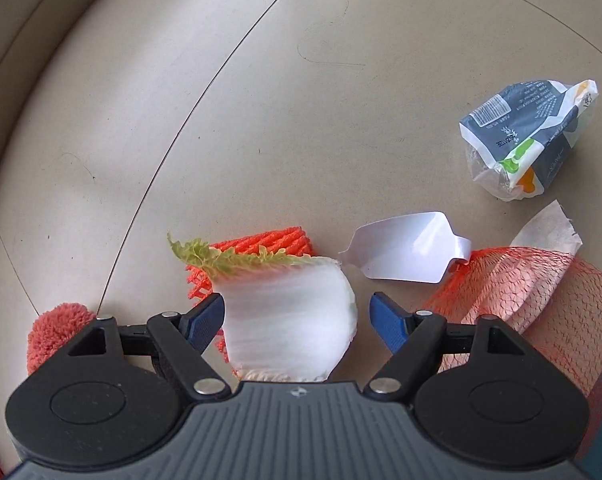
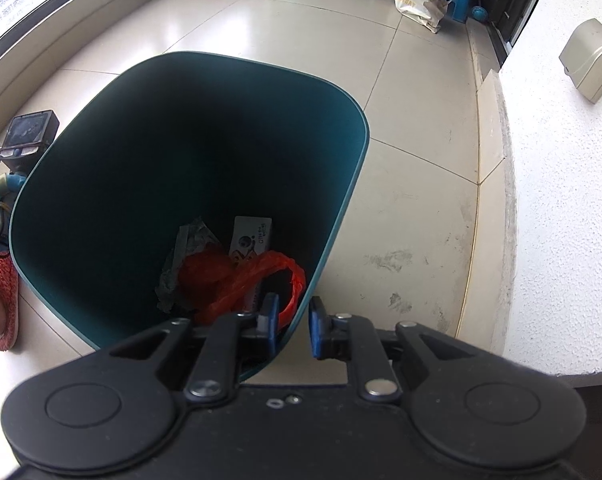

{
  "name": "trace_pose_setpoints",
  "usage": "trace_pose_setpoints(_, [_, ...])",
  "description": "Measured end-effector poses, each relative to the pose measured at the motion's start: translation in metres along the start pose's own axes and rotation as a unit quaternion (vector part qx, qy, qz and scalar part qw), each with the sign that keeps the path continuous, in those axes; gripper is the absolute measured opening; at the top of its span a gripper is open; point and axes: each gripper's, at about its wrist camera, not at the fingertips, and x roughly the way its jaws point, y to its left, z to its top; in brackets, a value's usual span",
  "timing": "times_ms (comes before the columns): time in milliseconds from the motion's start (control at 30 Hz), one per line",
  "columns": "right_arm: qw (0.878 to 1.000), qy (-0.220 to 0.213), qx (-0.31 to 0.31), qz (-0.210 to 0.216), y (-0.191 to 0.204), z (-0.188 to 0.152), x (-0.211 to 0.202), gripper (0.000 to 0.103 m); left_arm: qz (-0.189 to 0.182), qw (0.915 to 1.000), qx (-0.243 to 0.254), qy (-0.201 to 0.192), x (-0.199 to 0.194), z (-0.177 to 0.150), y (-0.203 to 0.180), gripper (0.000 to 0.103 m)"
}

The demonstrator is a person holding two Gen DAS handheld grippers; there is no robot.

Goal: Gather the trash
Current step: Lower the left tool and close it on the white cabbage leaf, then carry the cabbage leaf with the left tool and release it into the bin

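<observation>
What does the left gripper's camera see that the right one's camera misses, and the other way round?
Only the left wrist view shows the loose litter: a cabbage leaf between the open left gripper, an orange foam net, white plastic scrap, printed wrapper and red mesh bag.

Only the right wrist view shows the teal bin, gripped at its rim by the right gripper, with a red plastic bag inside.

Both show beige floor tiles and a red slipper.
</observation>
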Motion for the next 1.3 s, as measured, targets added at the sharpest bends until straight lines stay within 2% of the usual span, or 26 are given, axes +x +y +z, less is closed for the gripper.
trace_pose_setpoints(67, [1.0,0.001,0.002,0.001,-0.001,0.0,0.001,0.015,0.001,1.0,0.005,0.007,0.005,-0.001,0.0,0.049])
trace_pose_setpoints(100, [1.0,0.001,0.001,0.0,-0.001,0.0,0.001,0.015,0.004,0.9999,0.004,0.01,0.006,-0.001,0.001,0.04])
trace_pose_setpoints(133, [1.0,0.002,0.0,-0.002,0.0,0.0,0.002,0.015,0.002,0.9999,0.0,0.013,0.007,-0.001,0.003,0.023])
trace_pose_setpoints(167, [1.0,0.002,-0.002,-0.003,0.001,0.0,0.002,0.015,0.0,0.9998,-0.01,0.014,0.005,-0.002,0.007,0.015])
trace_pose_setpoints(267, [1.0,0.0,-0.004,-0.007,0.002,-0.002,0.002,0.015,-0.013,0.9997,-0.021,0.003,-0.004,-0.005,0.019,0.011])
trace_pose_setpoints(533, [1.0,-0.006,-0.004,-0.01,0.004,-0.004,0.001,0.015,-0.057,0.9979,-0.03,-0.004,-0.048,-0.029,0.064,0.01])
trace_pose_setpoints(733, [1.0,-0.012,0.0,-0.008,0.002,-0.006,-0.001,0.015,-0.068,0.997,-0.006,-0.035,-0.112,-0.042,0.071,0.01])
trace_pose_setpoints(900, [1.0,-0.014,0.004,-0.008,0.001,-0.007,-0.002,0.015,-0.095,0.9933,0.022,-0.062,-0.174,-0.056,0.072,0.01])
trace_pose_setpoints(1100, [1.0,-0.016,0.016,-0.001,-0.004,-0.007,-0.003,0.015,-0.142,0.9817,0.082,-0.097,-0.255,-0.088,0.05,0.01])
trace_pose_setpoints(1300, [1.0,-0.016,0.021,0.0,-0.006,-0.007,-0.003,0.015,-0.2,0.9586,0.138,-0.148,-0.327,-0.121,0.01,0.01])
